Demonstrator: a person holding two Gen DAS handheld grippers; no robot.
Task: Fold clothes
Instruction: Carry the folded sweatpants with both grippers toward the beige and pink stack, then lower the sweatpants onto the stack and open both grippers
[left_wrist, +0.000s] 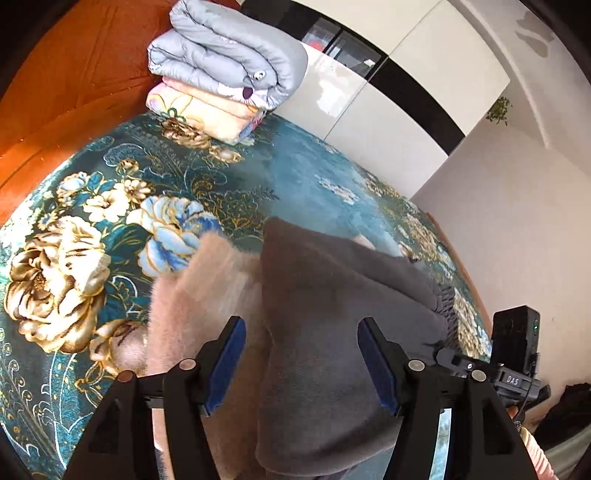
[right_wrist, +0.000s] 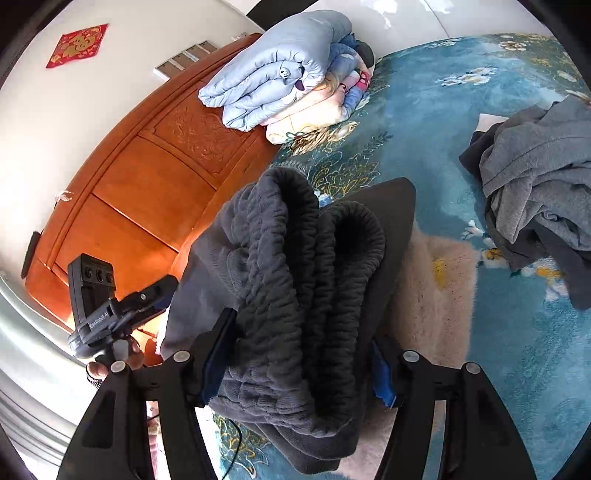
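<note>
While the dark grey garment (right_wrist: 295, 295) lies bunched between the blue pads of the right gripper (right_wrist: 303, 354), its gathered elastic waistband stands up in thick ridges and fills the gap from pad to pad, so the jaws stand fairly wide around the cloth; whether the pads actually press it cannot be told. In the left wrist view the same garment (left_wrist: 325, 332) shows as a smooth grey fold lying over a fuzzy pink blanket (left_wrist: 199, 288), and the left gripper (left_wrist: 301, 354) has its jaws apart, with the fold reaching up between them and its left pad clear of the cloth. The pink blanket lies on a teal floral bedspread (left_wrist: 110, 221). At about eleven o'clock from the garment, folded quilts (left_wrist: 221, 74) sit stacked against an orange wooden headboard (right_wrist: 147, 192). At two o'clock in the right wrist view a heap of grey clothes (right_wrist: 539, 192) lies on the bedspread, well apart from the garment. A white wardrobe (left_wrist: 388, 122) stands beyond the bed at one o'clock in the left view.
</note>
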